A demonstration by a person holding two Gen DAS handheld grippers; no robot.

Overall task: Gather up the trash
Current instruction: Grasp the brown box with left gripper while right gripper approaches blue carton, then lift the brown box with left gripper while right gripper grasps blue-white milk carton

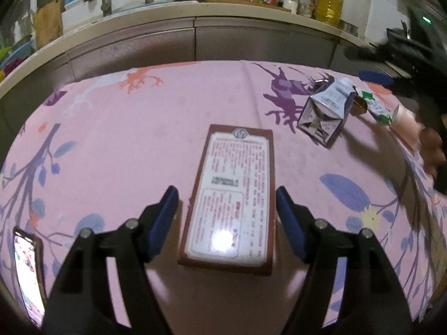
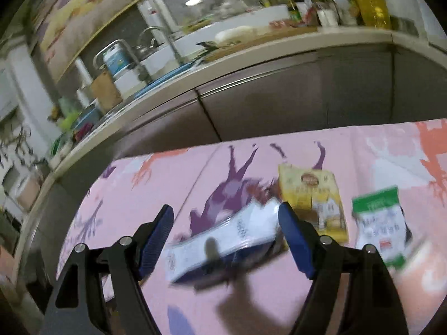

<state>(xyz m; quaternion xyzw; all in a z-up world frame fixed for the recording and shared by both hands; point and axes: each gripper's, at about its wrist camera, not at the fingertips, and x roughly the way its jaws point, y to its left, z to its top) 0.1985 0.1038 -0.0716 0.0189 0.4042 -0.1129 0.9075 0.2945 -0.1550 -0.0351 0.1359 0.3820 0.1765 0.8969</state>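
Observation:
A flat brown-edged box [image 1: 232, 195] with a white printed label lies on the pink tablecloth [image 1: 125, 139]. My left gripper [image 1: 227, 195] is open and straddles it, with a clear gap at the left finger [image 1: 167, 212]. A white-and-blue milk carton [image 1: 321, 117] lies on its side at the right. In the right wrist view this carton [image 2: 223, 237] is blurred and sits between the fingers of my open right gripper [image 2: 226, 215]. Beside it lie a yellow packet [image 2: 313, 203] and a green-and-white packet [image 2: 380, 217].
A phone [image 1: 28, 273] with a lit screen lies at the table's near left corner. Behind the table runs a kitchen counter [image 1: 195, 11] with a sink, taps and several bottles above grey cabinet doors [image 2: 279, 97]. The table's far edge is close to the cabinets.

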